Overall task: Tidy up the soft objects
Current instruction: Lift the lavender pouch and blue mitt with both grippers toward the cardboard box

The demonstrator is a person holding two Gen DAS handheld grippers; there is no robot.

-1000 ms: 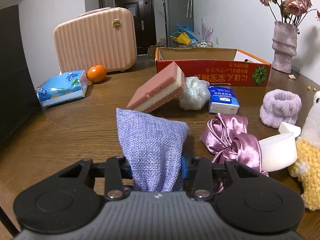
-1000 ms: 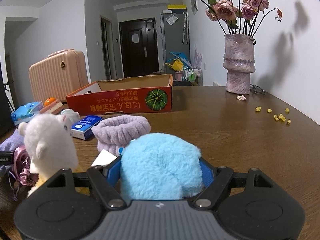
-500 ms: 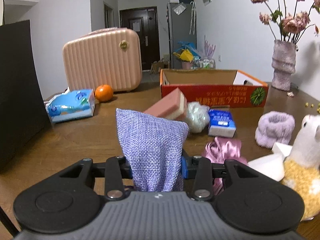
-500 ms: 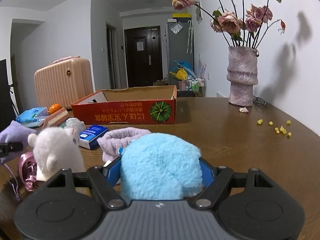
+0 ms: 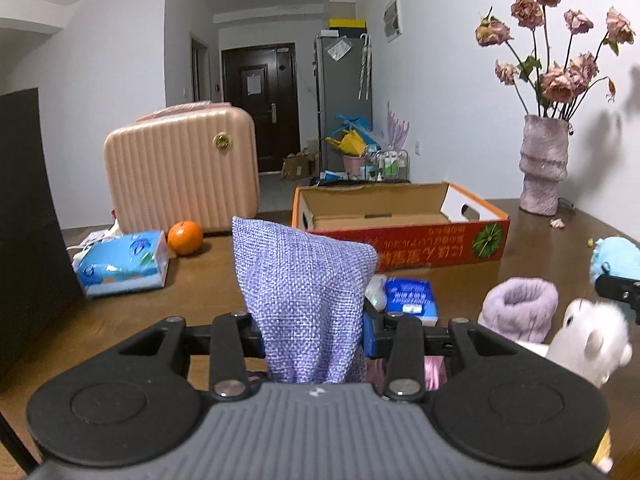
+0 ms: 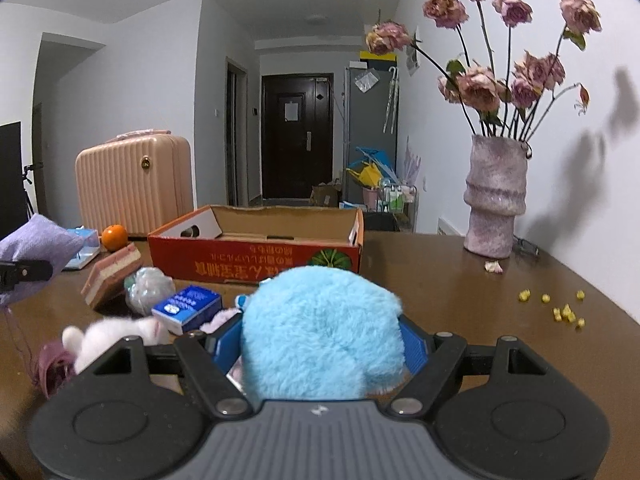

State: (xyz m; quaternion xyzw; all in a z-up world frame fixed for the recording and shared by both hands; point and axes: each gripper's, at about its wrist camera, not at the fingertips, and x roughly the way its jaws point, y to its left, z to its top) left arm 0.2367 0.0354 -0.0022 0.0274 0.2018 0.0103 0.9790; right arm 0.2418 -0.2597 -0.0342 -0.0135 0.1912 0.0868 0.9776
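Lilac woven pouch (image 5: 304, 296), sky-blue plush (image 6: 322, 328)

Box (image 6: 256, 256) open on top, sponge (image 6: 112, 274), tissue pack (image 6: 187, 308) & plush (image 6: 120, 336) crowd its front, table's right side (image 6: 460, 304) bare

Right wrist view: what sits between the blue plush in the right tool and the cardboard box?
Mostly bare table. In the right wrist view the blue plush is directly before the cardboard box; only the blue tissue pack lies off to the left.

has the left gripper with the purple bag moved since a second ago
Yes. The left gripper, shut on the purple linen pouch, has risen: the red cardboard box now shows its inside floor, and the table items sit lower.
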